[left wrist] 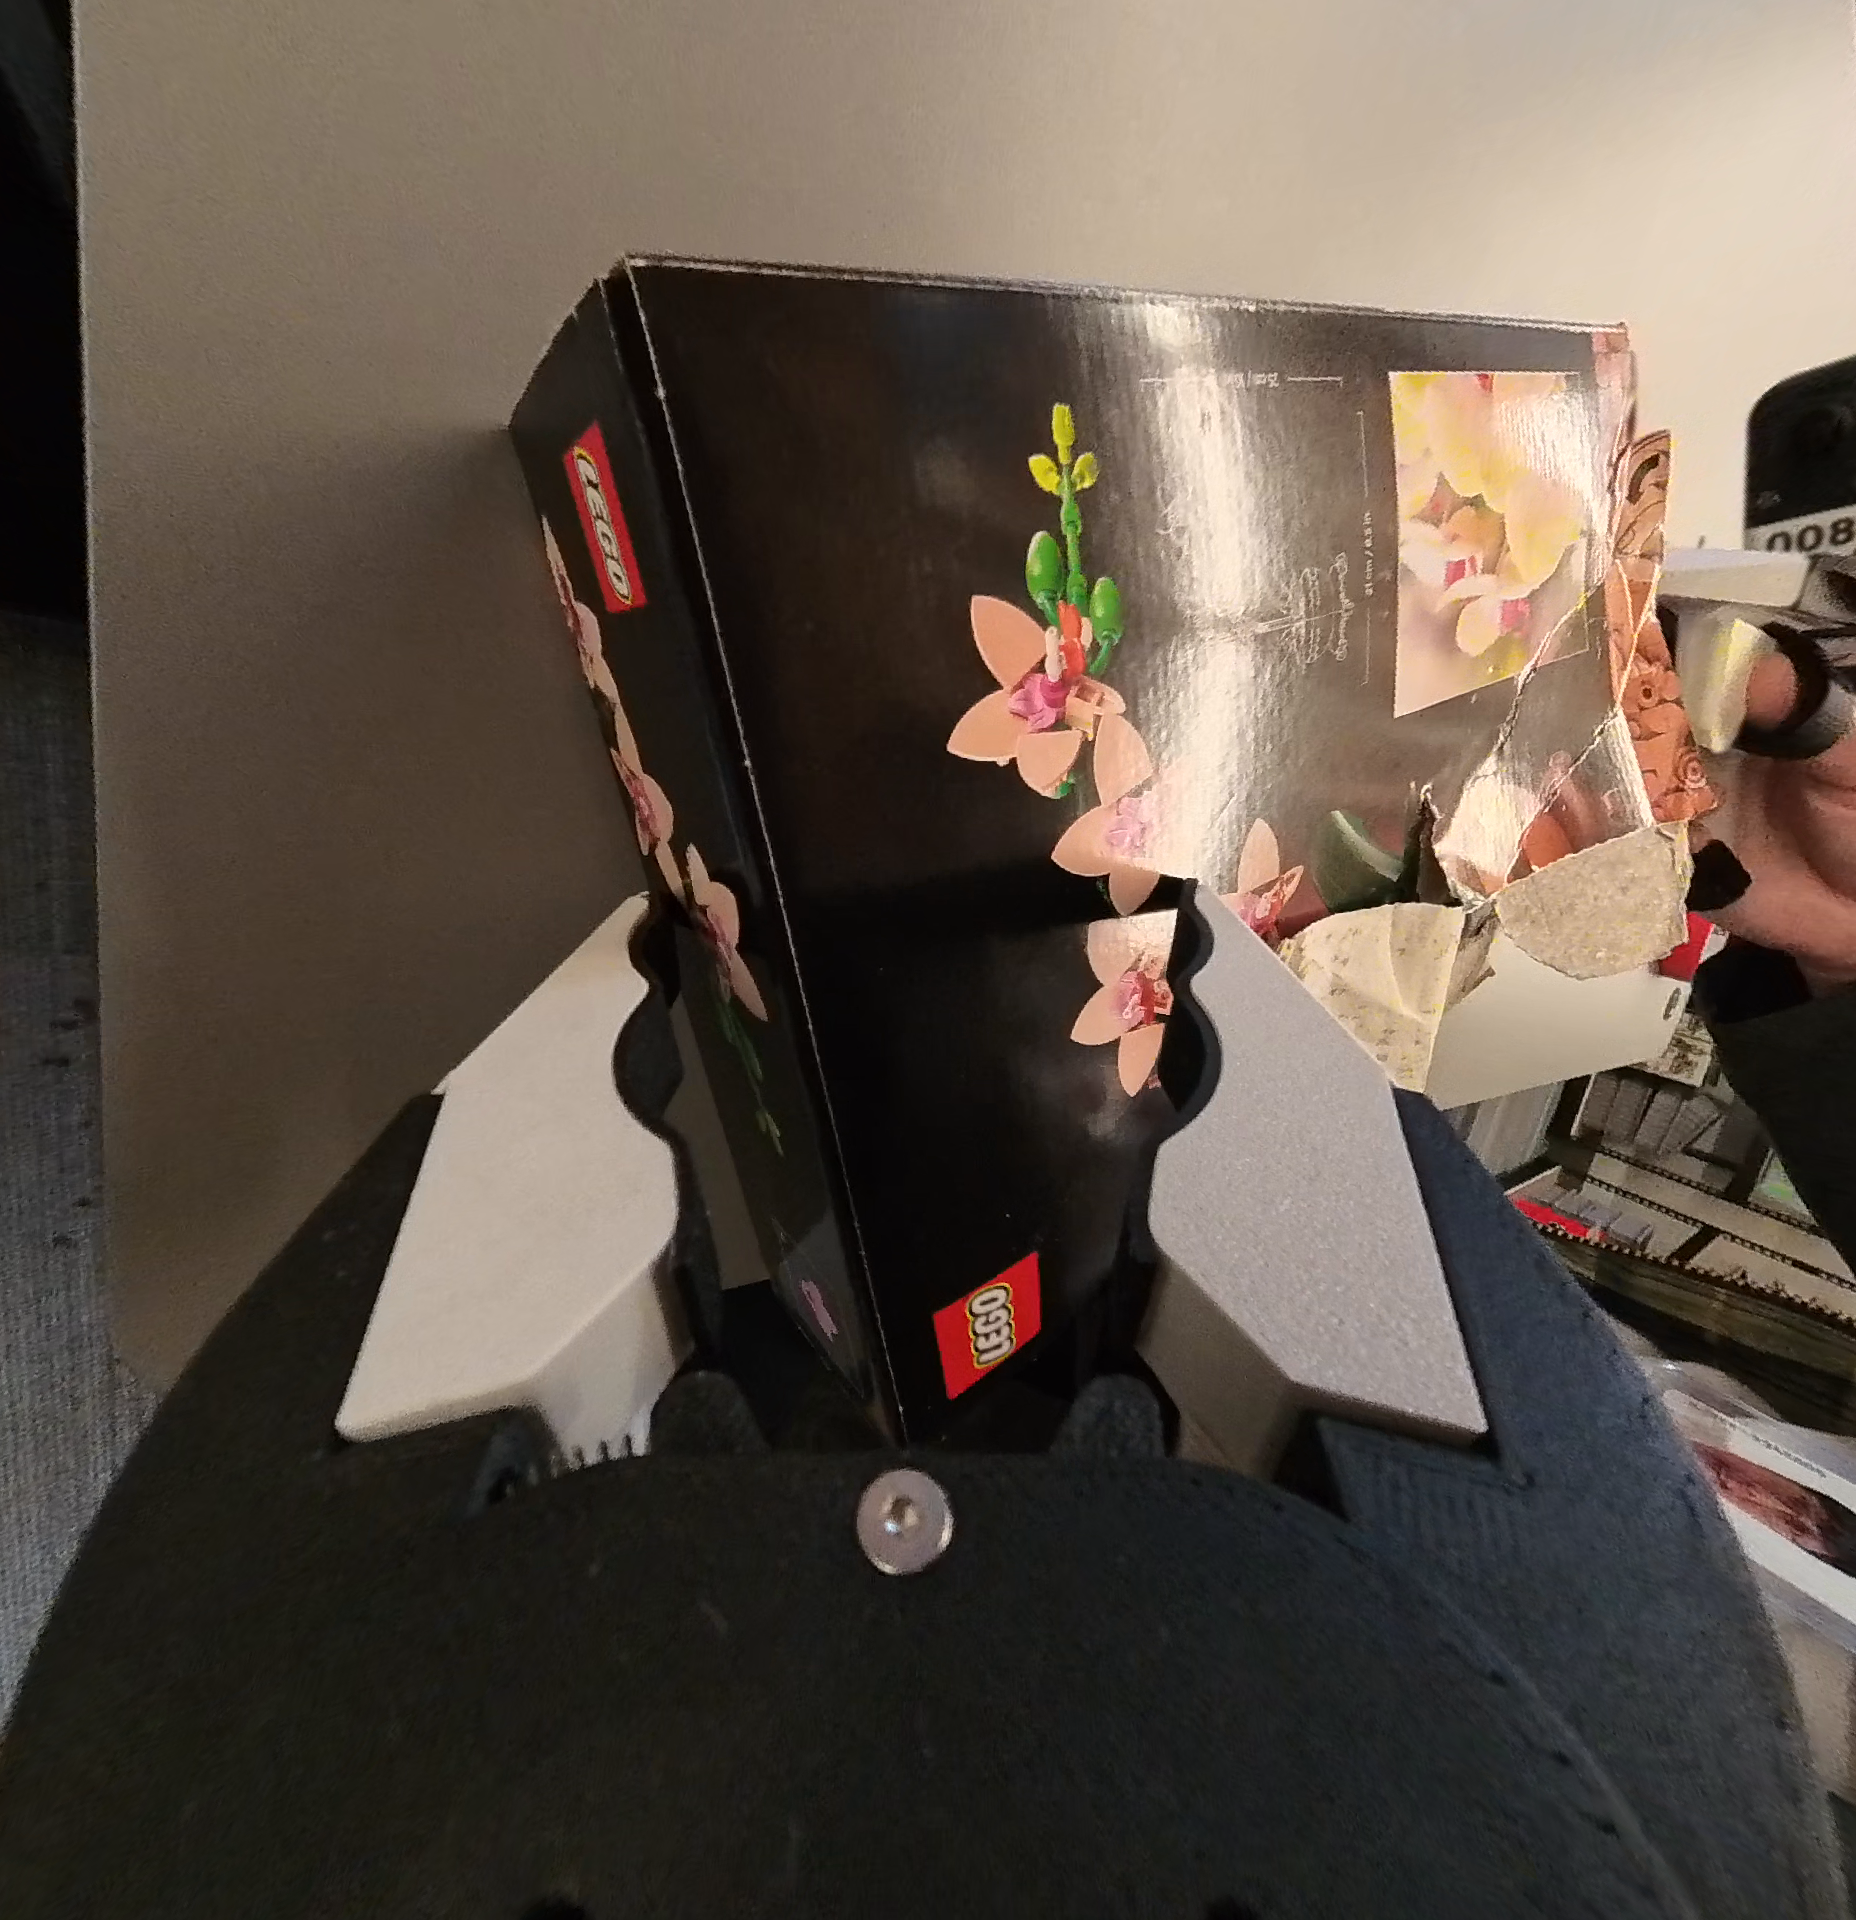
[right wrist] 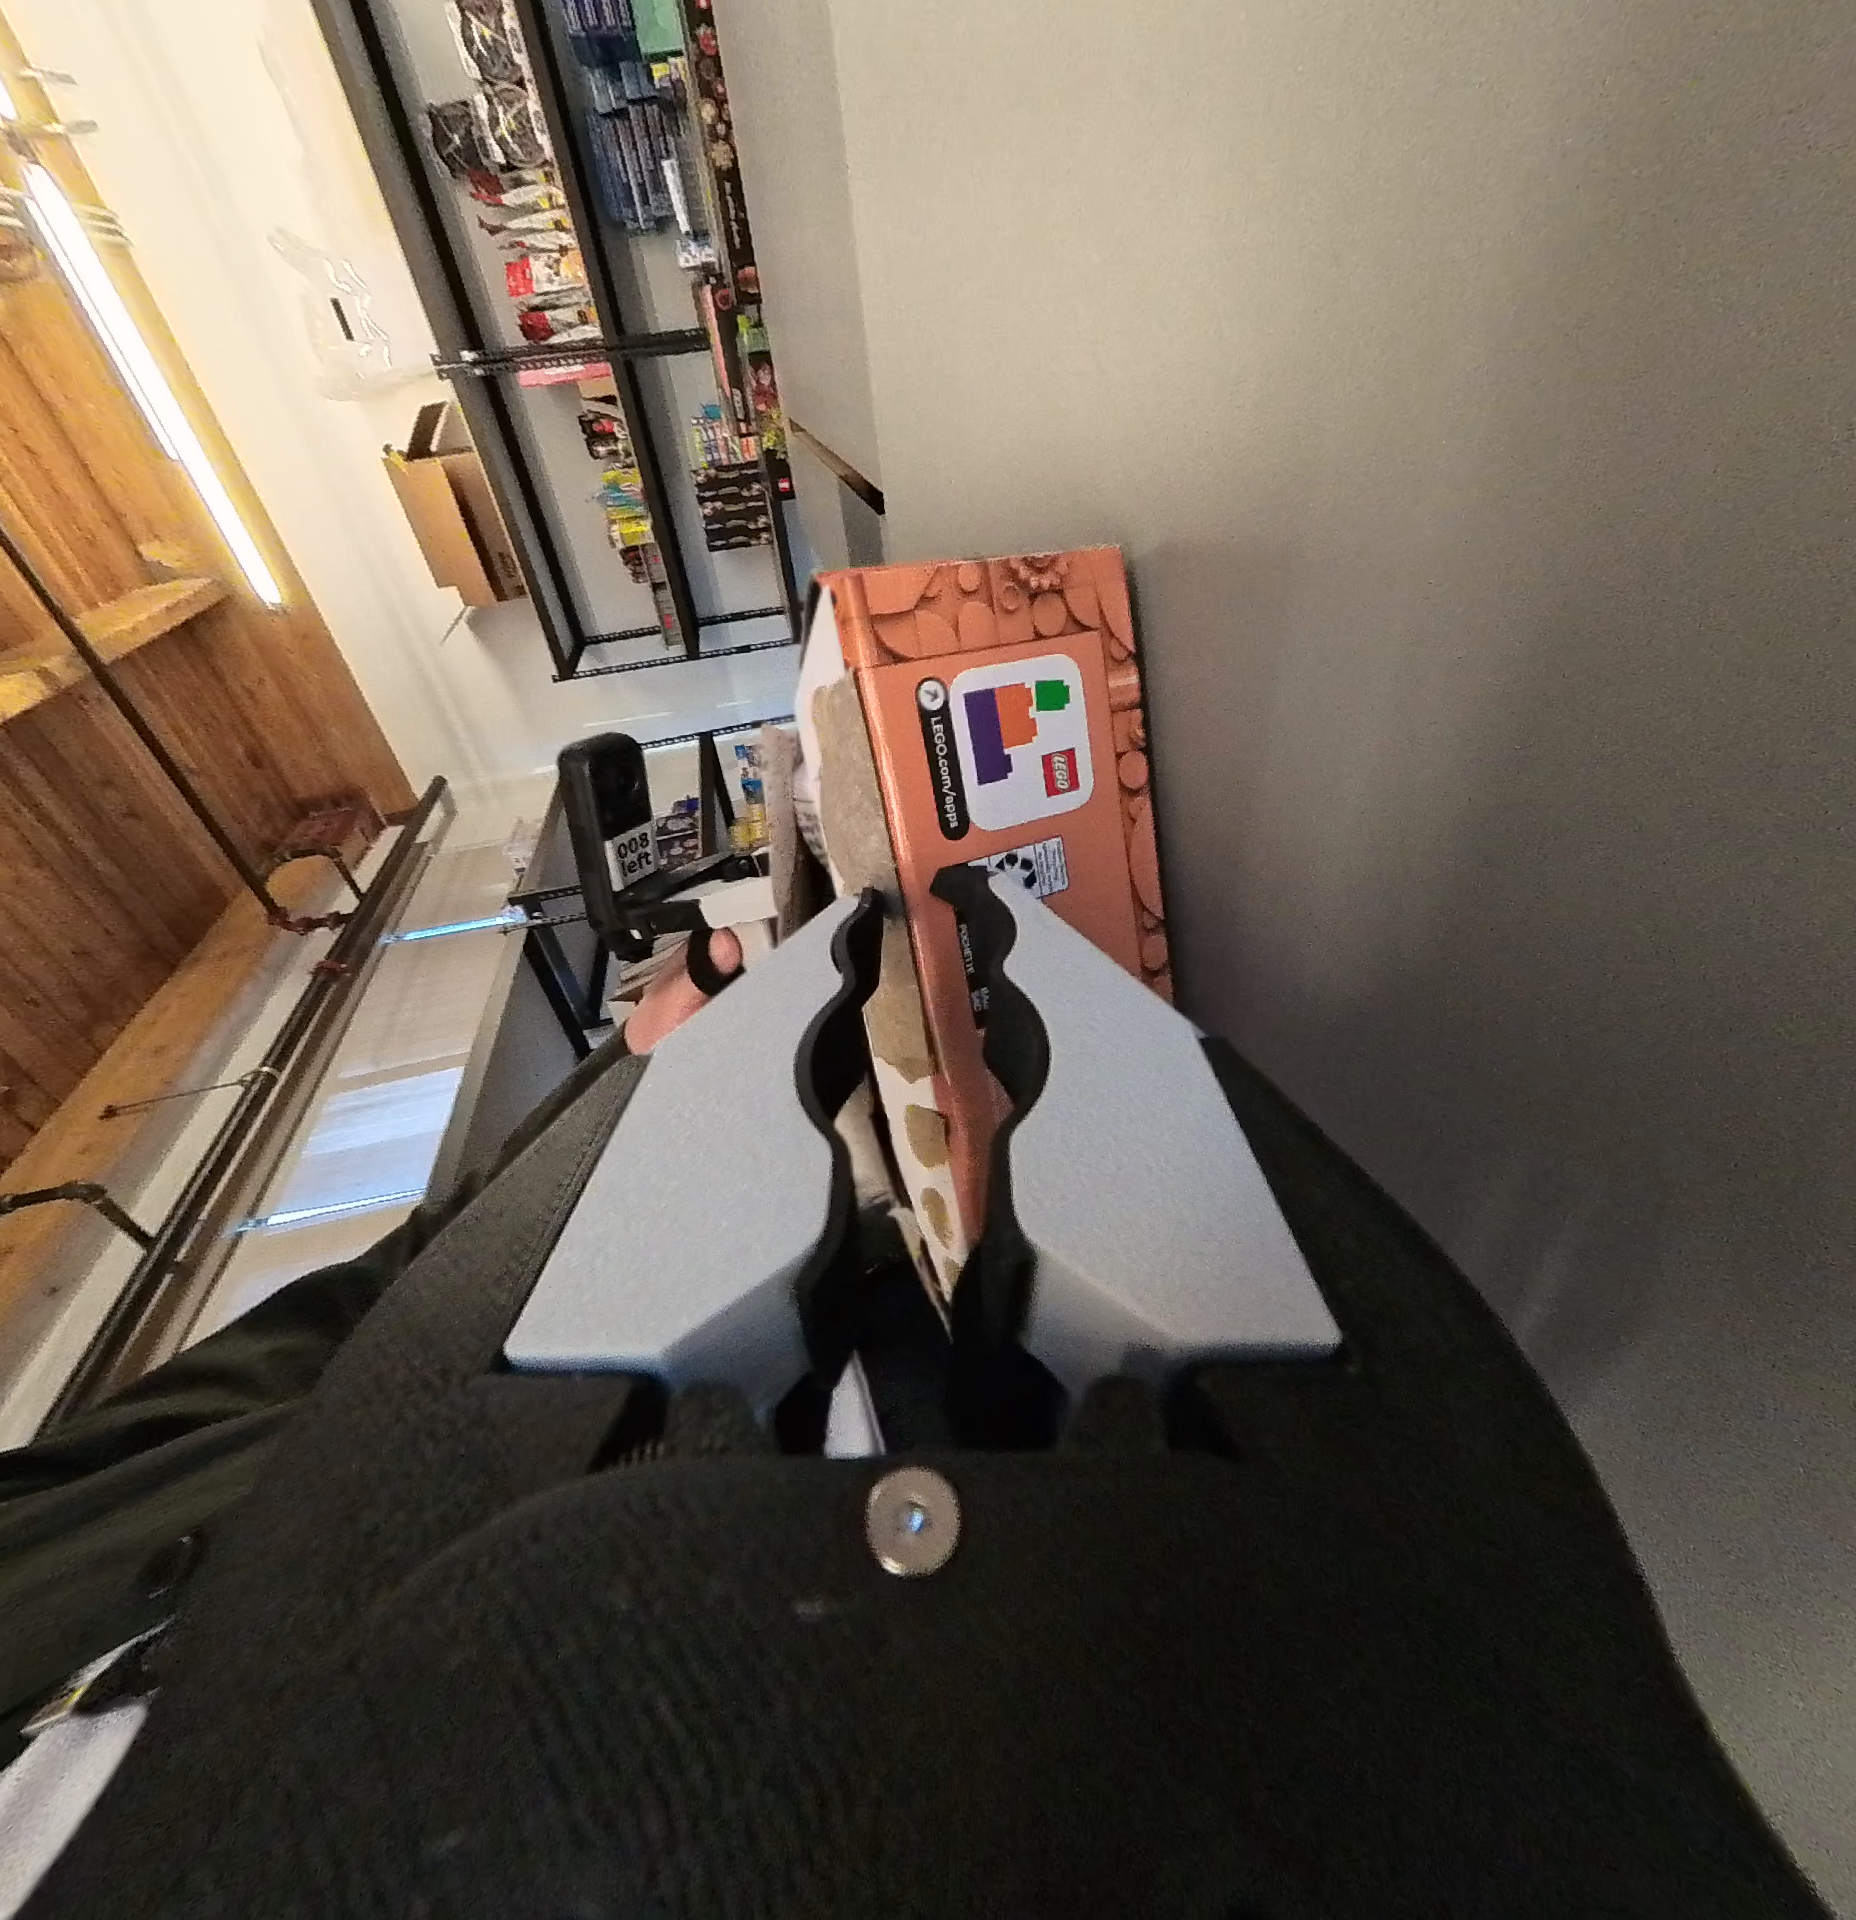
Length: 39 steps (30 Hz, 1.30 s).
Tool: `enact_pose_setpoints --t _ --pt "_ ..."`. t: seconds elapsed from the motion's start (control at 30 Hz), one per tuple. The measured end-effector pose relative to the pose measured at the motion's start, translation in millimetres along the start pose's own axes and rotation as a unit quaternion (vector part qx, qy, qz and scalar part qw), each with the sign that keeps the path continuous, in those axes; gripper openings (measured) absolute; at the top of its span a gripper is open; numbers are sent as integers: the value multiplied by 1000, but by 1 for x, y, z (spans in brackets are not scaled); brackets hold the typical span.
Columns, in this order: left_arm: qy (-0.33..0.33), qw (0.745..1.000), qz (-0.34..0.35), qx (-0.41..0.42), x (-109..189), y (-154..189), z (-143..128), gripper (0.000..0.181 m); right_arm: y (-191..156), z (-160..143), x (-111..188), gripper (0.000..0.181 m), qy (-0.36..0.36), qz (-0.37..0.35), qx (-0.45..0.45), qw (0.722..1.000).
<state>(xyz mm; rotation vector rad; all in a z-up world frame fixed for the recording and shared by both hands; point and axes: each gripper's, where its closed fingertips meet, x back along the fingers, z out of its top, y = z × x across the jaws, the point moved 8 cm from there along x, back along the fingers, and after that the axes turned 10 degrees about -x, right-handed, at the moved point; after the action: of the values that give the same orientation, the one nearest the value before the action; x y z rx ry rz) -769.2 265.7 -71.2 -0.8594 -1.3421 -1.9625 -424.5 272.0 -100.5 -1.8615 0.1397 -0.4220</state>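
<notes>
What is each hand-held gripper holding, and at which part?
Both hold one black box. The left hand-held gripper clamps its near corner; the right hand-held gripper clamps the torn orange end flap.

one box [left wrist: 903, 644], two hand-held grippers [left wrist: 919, 977]

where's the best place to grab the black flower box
Probably the near upright corner of the black box, approached head-on: the left gripper already straddles that edge, one finger on each face. The far end is torn and ragged, and the right gripper already pinches its orange end flap.
</notes>
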Motion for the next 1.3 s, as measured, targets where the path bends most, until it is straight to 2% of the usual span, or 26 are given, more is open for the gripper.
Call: enact_pose_setpoints --t 0.27,0.47,0.7,1.07,1.3 --pt "4 1000 2 2 0 1 0 94 -1 3 4 14 4 -25 55 998" --pt "1 1000 4 2 -1 1 1 95 -11 4 -1 15 -16 -90 102 991" --pt "7 1000 5 4 -1 1 0 95 -8 7 6 14 -6 -83 83 993" --pt "1 1000 4 11 -2 3 -1 94 -28 -1 -12 12 3 -160 150 976" --pt "8 1000 14 18 -4 6 -1 94 -30 -4 -20 13 36 -166 174 970"
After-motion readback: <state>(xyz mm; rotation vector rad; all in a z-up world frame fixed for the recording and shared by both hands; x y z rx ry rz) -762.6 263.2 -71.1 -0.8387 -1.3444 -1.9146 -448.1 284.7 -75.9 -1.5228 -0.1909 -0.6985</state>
